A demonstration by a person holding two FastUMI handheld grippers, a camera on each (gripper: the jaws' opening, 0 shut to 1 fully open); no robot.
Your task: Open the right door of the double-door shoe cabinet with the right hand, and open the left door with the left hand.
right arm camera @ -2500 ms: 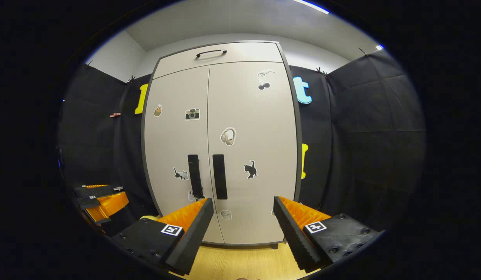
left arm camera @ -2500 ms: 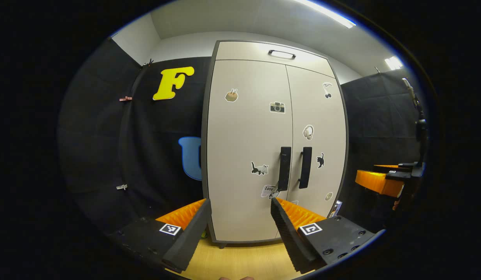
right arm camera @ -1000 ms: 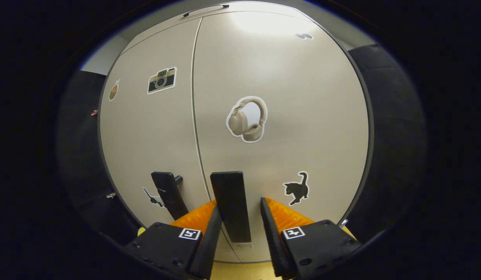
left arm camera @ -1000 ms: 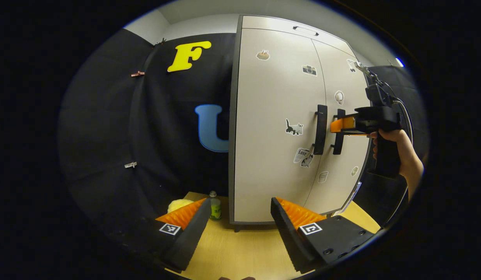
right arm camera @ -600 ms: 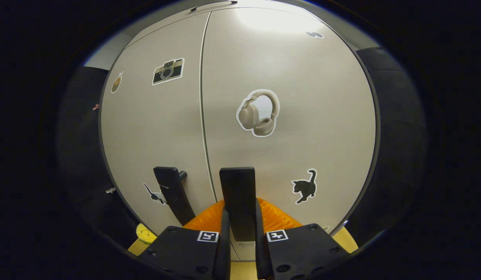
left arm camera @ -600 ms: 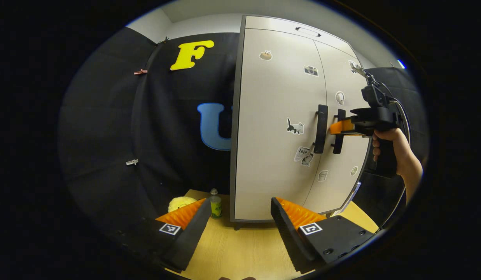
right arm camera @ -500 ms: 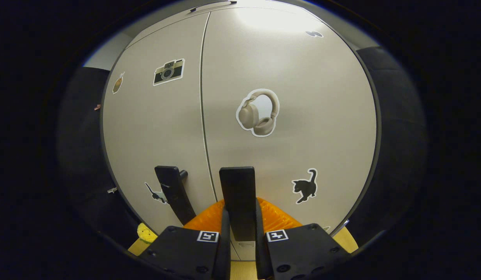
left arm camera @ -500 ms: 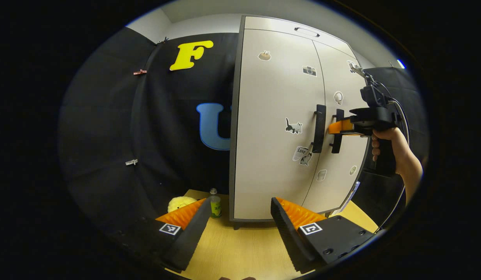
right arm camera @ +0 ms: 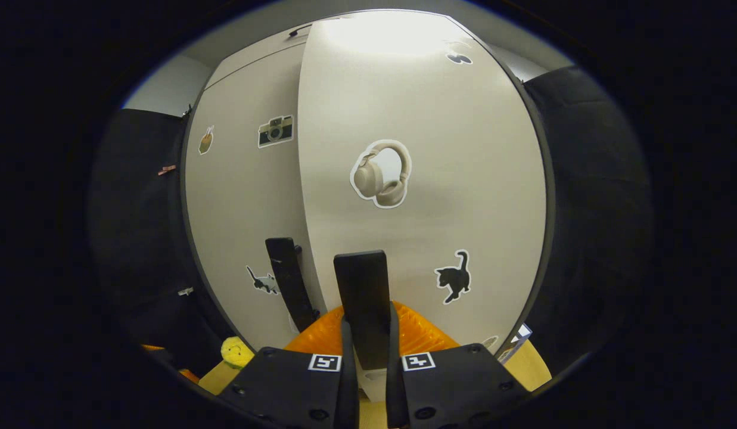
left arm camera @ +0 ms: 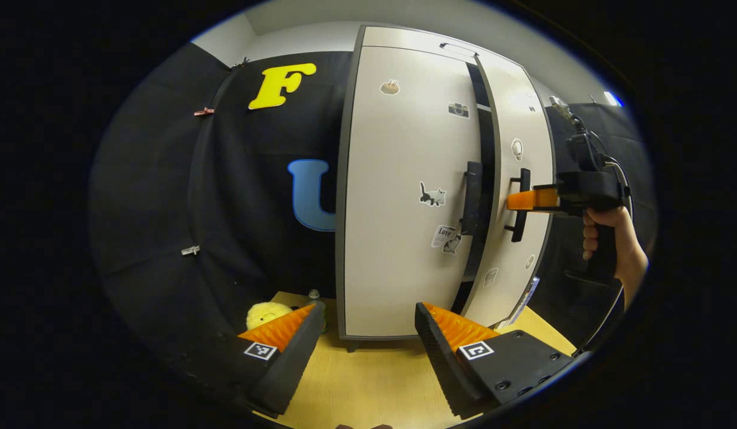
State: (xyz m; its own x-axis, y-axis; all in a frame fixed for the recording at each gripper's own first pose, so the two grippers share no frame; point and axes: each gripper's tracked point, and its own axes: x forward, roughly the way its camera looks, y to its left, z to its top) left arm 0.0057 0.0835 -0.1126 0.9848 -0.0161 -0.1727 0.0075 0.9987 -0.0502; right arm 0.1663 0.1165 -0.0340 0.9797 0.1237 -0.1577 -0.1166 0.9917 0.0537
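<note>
Wooden floor (left arm camera: pixel 368 381) under the beige shoe cabinet (left arm camera: pixel 404 208): its right door (right arm camera: pixel 428 179) is ajar, dark gap showing, contents unclear. My right gripper (right arm camera: pixel 366 357) pinches the right handle (right arm camera: pixel 363 298); my left gripper (left arm camera: pixel 368 351) is spread wide, well apart from it.

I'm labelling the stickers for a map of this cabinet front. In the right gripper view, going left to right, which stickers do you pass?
Small cup-like sticker → black-and-cream camera sticker → beige headphones sticker → black cat sticker.
</note>
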